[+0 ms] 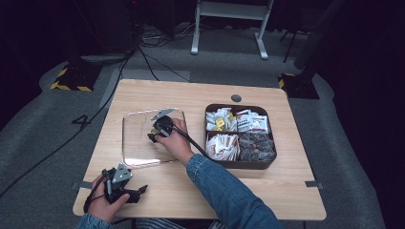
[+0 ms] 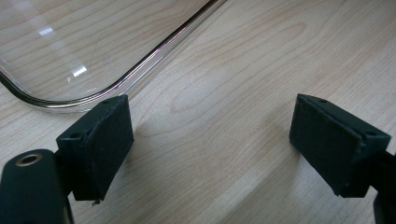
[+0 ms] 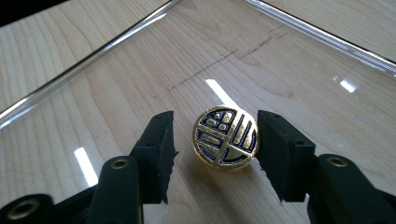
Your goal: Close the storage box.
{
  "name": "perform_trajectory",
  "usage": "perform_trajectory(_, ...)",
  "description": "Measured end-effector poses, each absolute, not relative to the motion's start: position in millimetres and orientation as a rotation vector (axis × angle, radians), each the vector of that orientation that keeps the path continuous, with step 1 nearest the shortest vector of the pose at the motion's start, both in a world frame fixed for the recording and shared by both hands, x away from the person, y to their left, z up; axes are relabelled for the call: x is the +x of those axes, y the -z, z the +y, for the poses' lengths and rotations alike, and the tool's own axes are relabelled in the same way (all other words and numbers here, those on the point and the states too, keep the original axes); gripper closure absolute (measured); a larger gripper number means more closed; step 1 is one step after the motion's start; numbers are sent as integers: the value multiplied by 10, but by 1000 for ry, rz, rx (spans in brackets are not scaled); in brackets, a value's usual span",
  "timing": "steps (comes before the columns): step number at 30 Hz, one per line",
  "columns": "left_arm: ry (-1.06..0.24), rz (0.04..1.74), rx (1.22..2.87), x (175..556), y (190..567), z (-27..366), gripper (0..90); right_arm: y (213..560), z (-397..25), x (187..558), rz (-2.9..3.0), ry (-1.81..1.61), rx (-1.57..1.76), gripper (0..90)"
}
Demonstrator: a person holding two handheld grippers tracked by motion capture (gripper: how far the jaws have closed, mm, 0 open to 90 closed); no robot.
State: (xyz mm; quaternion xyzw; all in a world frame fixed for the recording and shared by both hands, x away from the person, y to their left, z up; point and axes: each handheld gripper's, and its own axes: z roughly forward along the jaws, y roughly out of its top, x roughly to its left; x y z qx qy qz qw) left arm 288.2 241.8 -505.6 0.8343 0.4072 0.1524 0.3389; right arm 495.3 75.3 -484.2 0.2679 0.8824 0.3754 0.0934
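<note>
A round gold token with a dark blue pattern [image 3: 225,142] lies between the jaws of my right gripper [image 3: 215,126], on a clear flat tray [image 3: 322,39]. It sits close against the right jaw, with a gap to the left jaw, so that gripper is open. In the high view my right gripper [image 1: 154,136] is over the middle of the clear tray [image 1: 125,143]. My left gripper [image 1: 139,192] rests low at the table's front left, open and empty. Its own view shows my left gripper [image 2: 210,116] over bare wood beside a rounded corner of the tray [image 2: 140,65].
A dark box with several compartments [image 1: 241,165] stands right of the tray, holding white sachets, packets and dark round pieces. The wooden table [image 1: 215,191] has bare room along its front edge. A small dark disc [image 1: 236,98] sits near the far edge.
</note>
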Motion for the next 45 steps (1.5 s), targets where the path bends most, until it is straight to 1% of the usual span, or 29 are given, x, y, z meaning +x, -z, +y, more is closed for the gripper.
perform_trajectory(7,-392,1063,2171,2881,5056,2416,136,4918,771,5003,2619,-1086,765,582)
perform_trajectory(28,-382,1061,2173,2883,5054,2420,131,4903,797,4988,2602,-1060,718,590)
perform_trajectory(37,-383,1060,2173,2885,5056,2419,129,4710,803,4938,2590,-1098,716,590)
perform_trajectory(45,-386,1053,2177,2889,5055,2421,128,4484,717,4908,2557,-1141,706,590)
